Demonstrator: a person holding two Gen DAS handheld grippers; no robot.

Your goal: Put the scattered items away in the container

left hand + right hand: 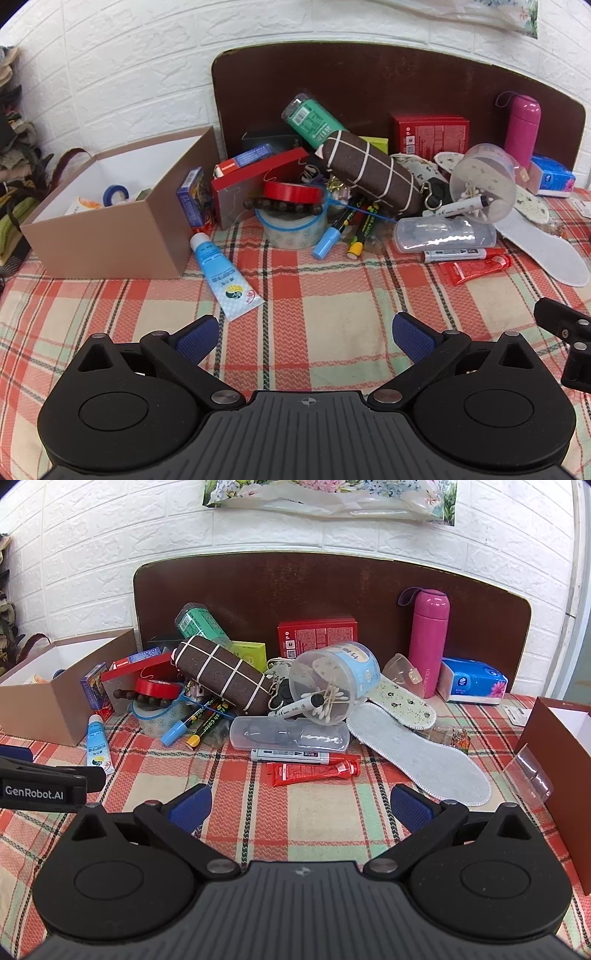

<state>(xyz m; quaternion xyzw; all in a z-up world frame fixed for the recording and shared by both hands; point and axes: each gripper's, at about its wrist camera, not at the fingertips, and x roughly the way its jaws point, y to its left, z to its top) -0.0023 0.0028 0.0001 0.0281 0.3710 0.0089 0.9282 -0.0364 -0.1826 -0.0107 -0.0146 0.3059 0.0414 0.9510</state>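
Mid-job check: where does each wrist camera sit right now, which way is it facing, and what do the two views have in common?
Left wrist: on the left gripper, open above the plaid cloth, facing the blue tube and cardboard box; the right gripper's edge shows.
Right wrist: on the right gripper, open, facing the red tube and grey insole.
Shared: pile, pink bottle.

A counter [325, 295] draped in red plaid cloth was seen crowded: a cardboard box [110, 236] at left, a blue tube [225, 273], a red tube [314, 770], a grey insole [421, 755] and a clear case [290, 734] were laid directly upon it.
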